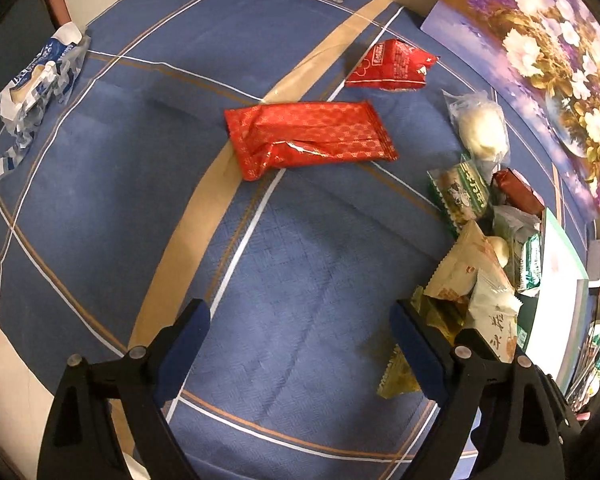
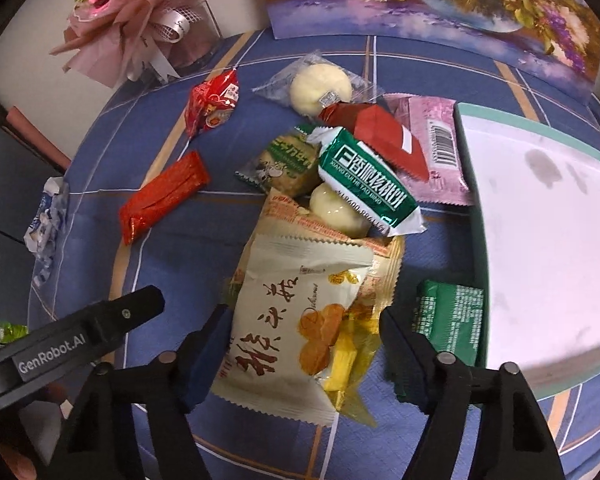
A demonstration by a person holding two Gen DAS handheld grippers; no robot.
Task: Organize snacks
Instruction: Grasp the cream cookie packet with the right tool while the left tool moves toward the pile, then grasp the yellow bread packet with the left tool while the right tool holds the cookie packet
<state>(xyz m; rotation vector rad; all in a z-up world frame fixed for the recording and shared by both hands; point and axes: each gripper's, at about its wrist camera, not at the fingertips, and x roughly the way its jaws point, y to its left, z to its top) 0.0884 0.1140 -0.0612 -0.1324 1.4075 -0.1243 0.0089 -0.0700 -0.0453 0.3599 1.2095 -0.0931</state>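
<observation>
Long red snack packet (image 1: pixel 310 138) lies flat mid-desk (image 1: pixel 308 280), long axis left-right, apart from snack pile (image 2: pixel 332 216). Left hand-held gripper (image 1: pixel 300 344) wide, empty. Right hand-held gripper (image 2: pixel 304 344) wide, straddling cream packet (image 2: pixel 296 320).

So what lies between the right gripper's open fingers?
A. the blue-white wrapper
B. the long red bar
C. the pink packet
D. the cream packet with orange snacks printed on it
D: the cream packet lies between the right gripper's spread fingers, not clamped.
</observation>
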